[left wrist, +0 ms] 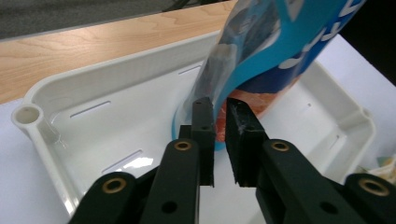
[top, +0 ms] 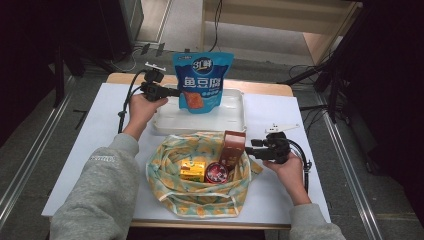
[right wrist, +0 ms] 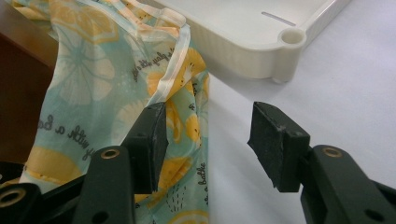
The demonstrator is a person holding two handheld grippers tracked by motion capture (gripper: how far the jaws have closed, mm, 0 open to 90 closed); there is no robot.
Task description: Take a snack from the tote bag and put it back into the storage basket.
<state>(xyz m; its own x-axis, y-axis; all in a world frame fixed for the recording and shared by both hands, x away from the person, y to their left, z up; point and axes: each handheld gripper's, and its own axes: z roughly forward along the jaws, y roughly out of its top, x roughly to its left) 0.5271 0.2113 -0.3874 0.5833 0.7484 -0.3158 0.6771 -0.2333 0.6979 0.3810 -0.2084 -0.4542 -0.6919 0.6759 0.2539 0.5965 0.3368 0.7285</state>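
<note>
A blue snack bag [top: 202, 82] stands upright in the white tray [top: 235, 117]. My left gripper [top: 175, 92] reaches in level from the left to the bag's side edge. In the left gripper view the bag [left wrist: 280, 51] rises just past the tips of my left gripper [left wrist: 219, 109], whose jaws stand a narrow gap apart, not pressing on it. My right gripper [top: 248, 150] is open beside a brown box [top: 233, 145] that stands in the lemon-print cloth bag [top: 200, 200]. In the right gripper view my right gripper [right wrist: 208, 126] has bare white table between its jaws and the cloth [right wrist: 79, 93] against its left jaw.
A yellow box [top: 193, 170] and a red round can [top: 216, 172] lie inside the cloth bag. The tray's corner [right wrist: 243, 51] sits just beyond the right gripper. White table surface runs to both sides, with a wooden edge [left wrist: 93, 42] behind the tray.
</note>
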